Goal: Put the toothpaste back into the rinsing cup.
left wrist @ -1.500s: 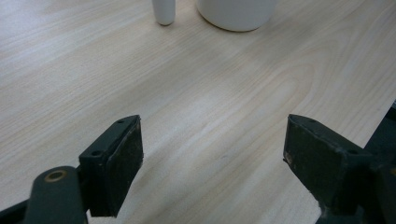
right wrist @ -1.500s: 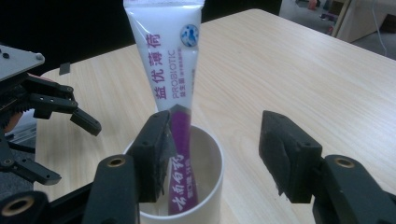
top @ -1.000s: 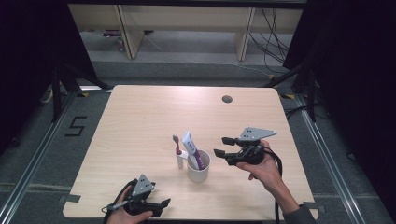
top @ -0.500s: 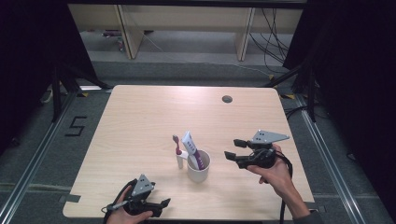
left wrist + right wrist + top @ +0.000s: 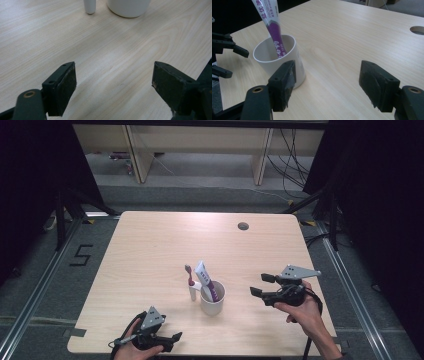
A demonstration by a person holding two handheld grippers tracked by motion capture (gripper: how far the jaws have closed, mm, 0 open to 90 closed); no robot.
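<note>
A white cup (image 5: 214, 302) stands near the table's middle front, with a purple-and-white toothpaste tube (image 5: 204, 276) leaning in it. A toothbrush (image 5: 190, 283) with a pink head stands upright just left of the cup. My right gripper (image 5: 262, 285) hovers to the right of the cup, apart from it. Its jaws have just been opening and nothing is between them. In the right gripper view the cup (image 5: 277, 62) and the tube (image 5: 272, 25) sit ahead on the left of the right gripper (image 5: 328, 73). My left gripper (image 5: 172, 339) rests open at the front edge; the left gripper (image 5: 113, 73) faces the cup's base (image 5: 128, 7).
The light wooden table (image 5: 150, 250) has a round cable hole (image 5: 243, 226) at the far right. Dark curtains flank both sides, with floor rails and cables beyond the table's edges. A person's hands hold both grippers from the near side.
My right gripper has drawn away from the cup, to the right and a little nearer the front edge, and its jaws stand wider. The left gripper, cup, tube and toothbrush have stayed put.
</note>
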